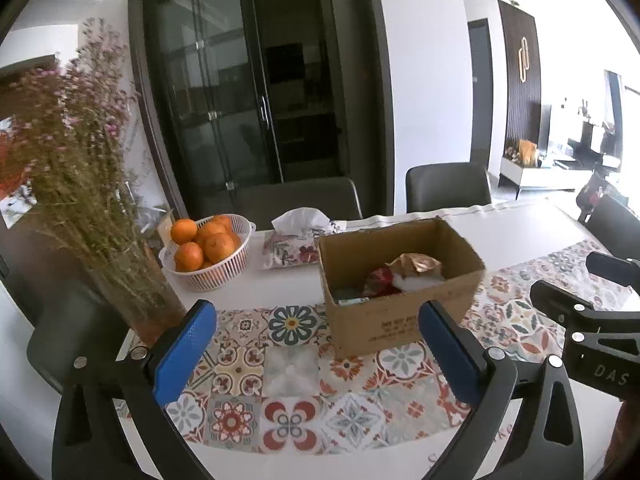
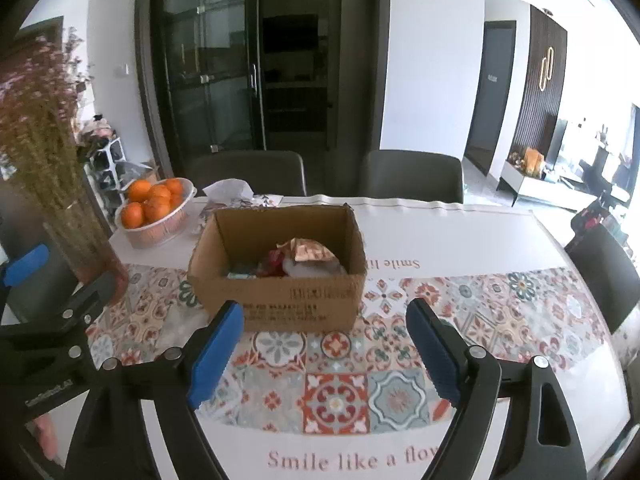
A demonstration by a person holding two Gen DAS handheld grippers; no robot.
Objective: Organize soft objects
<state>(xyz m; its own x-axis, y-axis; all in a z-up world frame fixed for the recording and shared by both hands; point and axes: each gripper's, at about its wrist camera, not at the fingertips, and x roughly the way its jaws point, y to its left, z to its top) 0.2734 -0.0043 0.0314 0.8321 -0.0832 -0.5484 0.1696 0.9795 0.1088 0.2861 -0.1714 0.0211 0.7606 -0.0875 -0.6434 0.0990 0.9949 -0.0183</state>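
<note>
An open cardboard box (image 1: 404,312) stands on the patterned tablecloth; it also shows in the right wrist view (image 2: 280,300). Inside lie soft items: a gold-brown bag (image 1: 418,265), a red piece (image 1: 378,282) and something white (image 2: 298,268). My left gripper (image 1: 316,356) is open and empty, held above the cloth in front of the box's left side. My right gripper (image 2: 324,356) is open and empty, just in front of the box. The right gripper's body shows at the right edge of the left wrist view (image 1: 592,320).
A white basket of oranges (image 1: 208,252) and a floral tissue pack (image 1: 292,246) sit behind the box at the left. A glass vase of dried flowers (image 1: 120,272) stands at the table's left edge. Dark chairs (image 2: 412,176) line the far side.
</note>
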